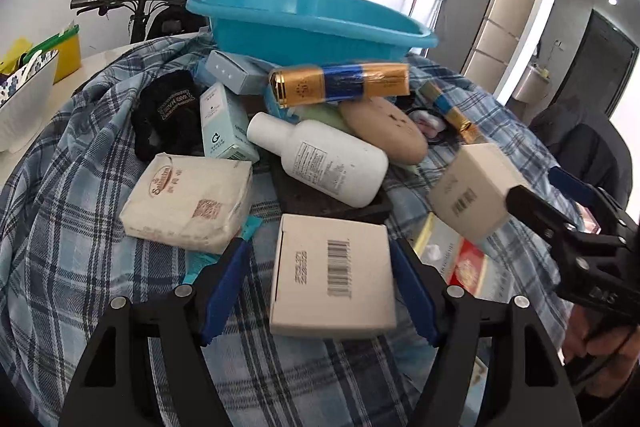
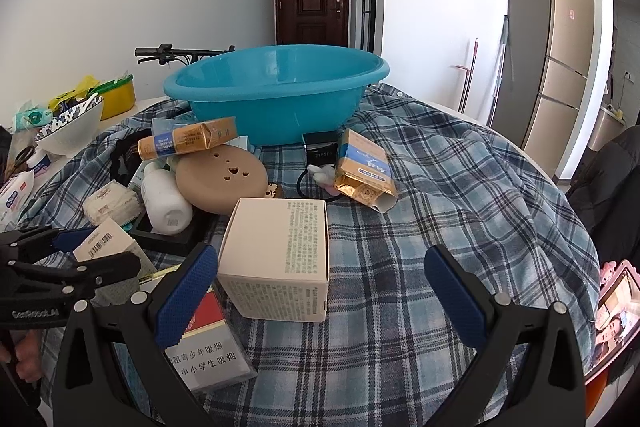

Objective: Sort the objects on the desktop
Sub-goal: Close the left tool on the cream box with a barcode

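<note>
My left hand-held gripper is clamped on the barcoded cream box low over the plaid-covered bench, while my right hand-held gripper stands apart around the printed cream box, its pads clear, the blue basin behind.
</note>
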A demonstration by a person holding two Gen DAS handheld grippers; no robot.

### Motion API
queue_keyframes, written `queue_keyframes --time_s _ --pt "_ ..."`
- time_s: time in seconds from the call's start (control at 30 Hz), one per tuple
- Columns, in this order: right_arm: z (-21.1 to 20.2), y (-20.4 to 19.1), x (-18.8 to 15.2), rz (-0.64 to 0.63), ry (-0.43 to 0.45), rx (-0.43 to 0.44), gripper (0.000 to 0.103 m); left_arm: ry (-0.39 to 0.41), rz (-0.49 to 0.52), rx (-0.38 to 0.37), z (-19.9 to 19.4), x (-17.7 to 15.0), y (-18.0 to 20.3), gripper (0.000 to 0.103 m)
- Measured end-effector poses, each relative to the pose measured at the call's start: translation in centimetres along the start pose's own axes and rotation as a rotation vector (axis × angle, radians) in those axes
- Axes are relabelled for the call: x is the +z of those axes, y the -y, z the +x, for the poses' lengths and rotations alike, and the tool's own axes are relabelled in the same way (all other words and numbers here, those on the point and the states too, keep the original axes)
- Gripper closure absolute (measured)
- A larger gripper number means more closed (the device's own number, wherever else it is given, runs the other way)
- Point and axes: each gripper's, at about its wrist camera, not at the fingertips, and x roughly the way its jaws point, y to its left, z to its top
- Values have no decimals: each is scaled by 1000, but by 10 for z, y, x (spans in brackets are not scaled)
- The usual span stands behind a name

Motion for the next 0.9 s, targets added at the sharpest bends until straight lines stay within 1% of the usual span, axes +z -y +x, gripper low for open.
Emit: queue_keyframes --time_s 0.07,0.13,0.2,0.27,0.3,0.37,0.43,0.57,0.7,0.8,0.9 --pt "0 2 0 7 -2 7 0 -21 4 -5 5 0 2 28" --pt "1 3 0 14 -3 9 0 -19 10 -28 6 -3 5 28" --pt "2 3 1 18 -4 11 0 -15 9 -26 5 -5 6 29" --pt "3 2 1 17 -5 13 0 -14 -27 -15 5 -7 3 44" --pt "3 0 2 13 -5 13 0 -13 -43 -13 5 -7 2 46" --pt "4 -4 3 -6 -3 16 0 0 -58 -7 3 -8 1 46" --pt "2 -9 5 -35 8 16 0 18 -47 12 0 -10 2 46" --pt "5 -18 10 -82 23 -17 0 37 -31 31 -6 -9 6 46" --pt "13 -18 10 -67 2 -7 0 41 -39 30 -7 -8 5 46" --pt "19 -19 9 -68 -9 -16 0 36 -42 35 -7 -7 3 46" --pt "25 -21 9 -70 -23 -22 0 31 -32 62 -7 -6 3 46"
